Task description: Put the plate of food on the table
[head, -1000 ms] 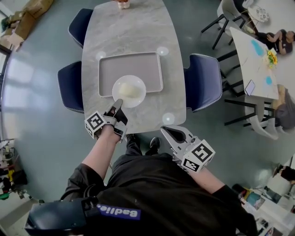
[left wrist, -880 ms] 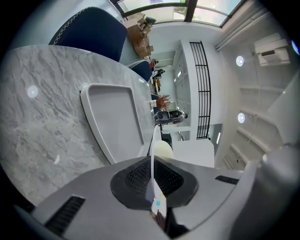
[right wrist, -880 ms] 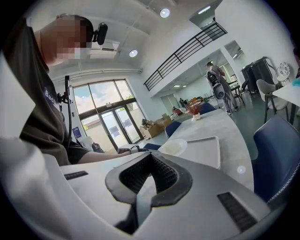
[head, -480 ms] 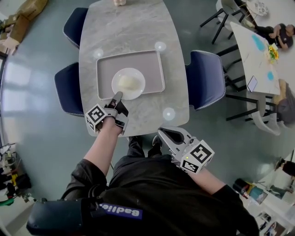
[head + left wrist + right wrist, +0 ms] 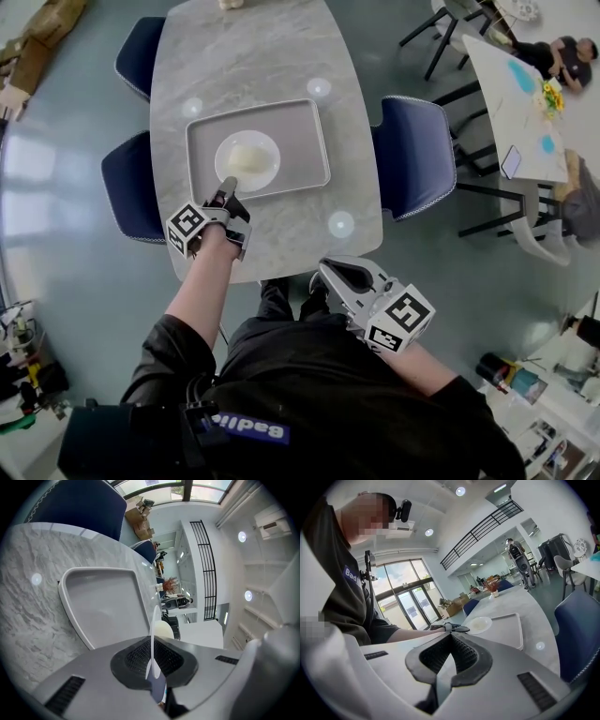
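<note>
A white plate (image 5: 247, 159) with a pale lump of food (image 5: 246, 157) is over the grey tray (image 5: 300, 141) on the marble table (image 5: 272, 56). My left gripper (image 5: 225, 200) is shut on the plate's near rim. In the left gripper view the plate (image 5: 153, 620) shows edge-on, pinched between the jaws of the left gripper (image 5: 152, 641), with the tray (image 5: 103, 602) beyond. Whether the plate rests on the tray or hangs just above it I cannot tell. My right gripper (image 5: 333, 272) is shut and holds nothing, off the table's near edge; in its own view the right gripper (image 5: 449, 637) looks toward the plate (image 5: 479, 625).
Blue chairs stand at the table's right (image 5: 417, 155) and left (image 5: 127, 187), with another at the far left (image 5: 141, 52). A small object (image 5: 230, 4) sits at the table's far end. A second table (image 5: 525, 84) with chairs and people is at the upper right.
The left gripper has carried the plate away from me, from overhanging the tray's near edge to fully over the tray. The right gripper has stayed shut near my body.
</note>
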